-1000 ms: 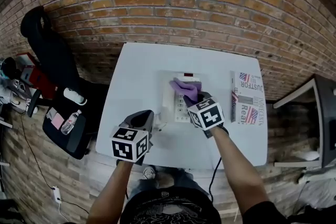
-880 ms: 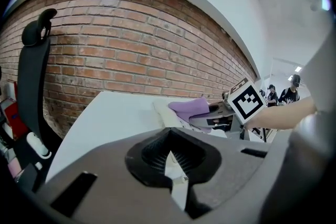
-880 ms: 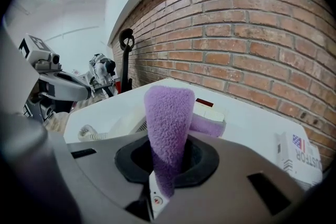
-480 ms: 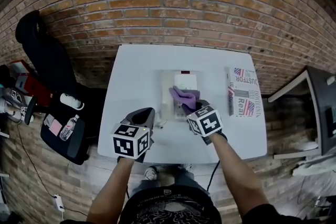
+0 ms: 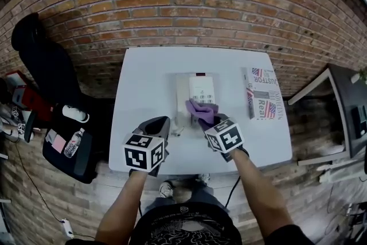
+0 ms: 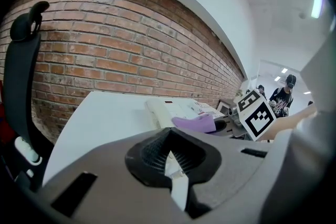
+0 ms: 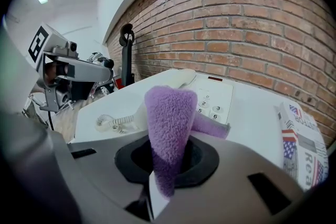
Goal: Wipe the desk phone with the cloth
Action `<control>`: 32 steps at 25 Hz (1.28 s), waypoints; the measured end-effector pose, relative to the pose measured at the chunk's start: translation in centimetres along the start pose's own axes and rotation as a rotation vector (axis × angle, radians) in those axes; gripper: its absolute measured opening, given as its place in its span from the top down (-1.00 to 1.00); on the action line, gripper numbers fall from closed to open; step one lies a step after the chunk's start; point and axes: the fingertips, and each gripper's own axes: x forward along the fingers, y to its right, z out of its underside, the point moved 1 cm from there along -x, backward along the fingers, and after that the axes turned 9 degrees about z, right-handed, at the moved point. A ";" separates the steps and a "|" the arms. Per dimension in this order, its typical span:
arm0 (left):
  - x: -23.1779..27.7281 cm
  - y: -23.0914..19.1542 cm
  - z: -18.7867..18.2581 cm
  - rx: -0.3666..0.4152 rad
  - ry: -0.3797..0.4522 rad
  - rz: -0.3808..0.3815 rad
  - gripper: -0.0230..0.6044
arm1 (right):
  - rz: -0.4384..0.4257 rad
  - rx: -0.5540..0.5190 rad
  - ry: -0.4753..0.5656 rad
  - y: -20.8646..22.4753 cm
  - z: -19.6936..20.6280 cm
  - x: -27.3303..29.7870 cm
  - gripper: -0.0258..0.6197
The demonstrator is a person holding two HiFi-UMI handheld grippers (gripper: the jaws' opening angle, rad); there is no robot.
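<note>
Head view: a white table [image 5: 143, 83] stands against a brick wall [image 5: 189, 3]. The desk phone [image 5: 195, 92] lies near the table's middle. A purple cloth [image 5: 200, 108] is draped over the phone's 6 o'clock end, and the right gripper [image 5: 207, 121] reaches in from 5 o'clock with its tips under the cloth. The left gripper [image 5: 160, 125] sits over bare tabletop at 7 o'clock of the phone, clear of it. A folded newspaper [image 5: 261, 100] lies at 3 o'clock of the phone, apart from it. A black office chair [image 5: 46, 66] stands off the table at 9 o'clock, with a water bottle [image 5: 73, 145] on the dark surface below it.

Left gripper view: the claw is pressed together with nothing between its two halves. Beyond it, toward 1 o'clock, lie the phone and the cloth, with the right gripper's marker cube [image 6: 257, 115] just past them at 3 o'clock.

Right gripper view: the claw is clamped on the cloth, which rises from between the two halves as a fuzzy fold. A second flap trails toward 2 o'clock onto the phone's keypad [image 7: 212, 101]. The handset [image 7: 176, 80] lies at 12 o'clock, and its coiled cord [image 7: 113, 122] curls on the table at 9 o'clock. The newspaper is at 3 o'clock.
</note>
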 end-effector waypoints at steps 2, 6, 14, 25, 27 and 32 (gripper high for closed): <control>-0.1 0.0 0.2 0.001 -0.002 0.009 0.91 | 0.002 0.007 -0.002 -0.4 0.4 -0.2 0.78; -0.3 0.0 0.5 0.004 -0.006 0.026 0.91 | 0.004 0.017 -0.008 -1.0 1.2 -0.6 0.78; 0.2 0.7 0.3 0.018 -0.010 0.055 0.91 | -0.027 -0.032 -0.053 -1.8 2.6 -2.4 0.78; 1.3 0.4 -0.9 0.017 0.003 0.039 0.91 | 0.016 -0.103 0.036 2.3 -3.5 -6.4 0.78; 1.4 0.2 -1.1 0.012 0.005 0.029 0.91 | 0.008 -0.125 0.066 2.9 -5.7 -6.7 0.78; 1.4 -0.5 -1.6 -0.005 0.020 -0.013 0.91 | -0.011 -0.207 0.128 4.2 -11.2 -6.0 0.78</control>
